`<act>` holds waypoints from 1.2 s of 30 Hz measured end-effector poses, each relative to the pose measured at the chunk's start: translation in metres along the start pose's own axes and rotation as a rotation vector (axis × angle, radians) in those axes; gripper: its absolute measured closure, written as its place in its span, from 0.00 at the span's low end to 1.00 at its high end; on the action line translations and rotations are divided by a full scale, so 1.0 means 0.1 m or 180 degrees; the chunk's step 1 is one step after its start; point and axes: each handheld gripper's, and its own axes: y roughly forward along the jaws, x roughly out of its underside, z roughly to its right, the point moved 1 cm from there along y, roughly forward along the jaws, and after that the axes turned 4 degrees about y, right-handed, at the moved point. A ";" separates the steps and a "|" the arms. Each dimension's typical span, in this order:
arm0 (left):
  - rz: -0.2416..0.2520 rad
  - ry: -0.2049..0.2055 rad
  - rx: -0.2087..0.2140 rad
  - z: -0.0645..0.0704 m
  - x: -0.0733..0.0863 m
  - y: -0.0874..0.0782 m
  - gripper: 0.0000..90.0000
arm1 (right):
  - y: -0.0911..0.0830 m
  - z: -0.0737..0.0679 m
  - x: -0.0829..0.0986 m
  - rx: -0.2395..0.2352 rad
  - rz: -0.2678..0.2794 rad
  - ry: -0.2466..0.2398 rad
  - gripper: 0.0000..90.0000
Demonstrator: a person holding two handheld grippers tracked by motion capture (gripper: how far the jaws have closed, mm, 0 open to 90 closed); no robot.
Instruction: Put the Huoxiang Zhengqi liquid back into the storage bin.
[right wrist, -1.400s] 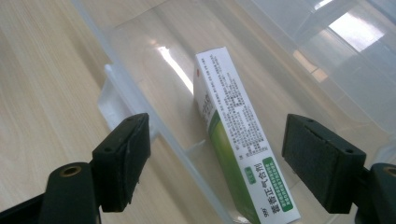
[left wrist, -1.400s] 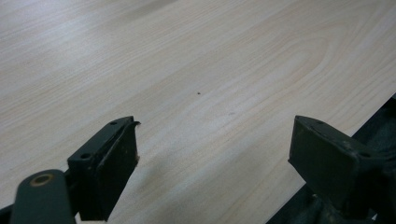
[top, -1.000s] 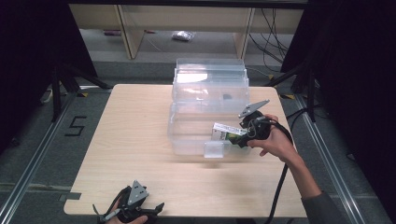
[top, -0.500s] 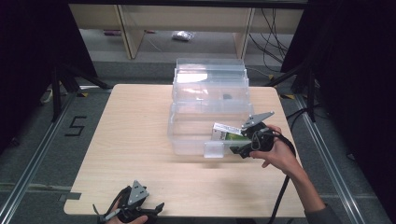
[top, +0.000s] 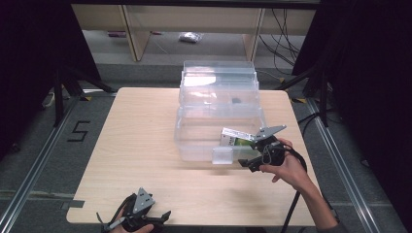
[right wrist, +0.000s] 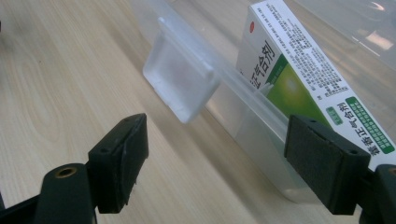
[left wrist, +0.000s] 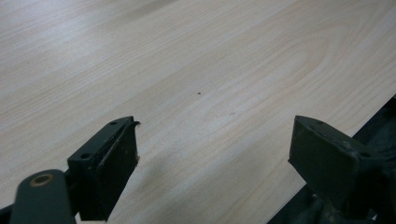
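Medicine box (right wrist: 299,79), white and green, is now leaned inside the clear plastic bin (top: 194,141) against its front wall. It has been released by the right gripper (top: 260,150), whose jaws are spread and drawn back just outside that wall, so placement looks done. The left gripper (top: 138,218) is held spread, well apart from the bin.
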 end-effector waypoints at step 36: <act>0.0062 -0.0081 -0.0002 0.03 -0.01 0.01 0.16 | 0.10 -0.31 0.67 0.0013 0.0099 0.0398 0.24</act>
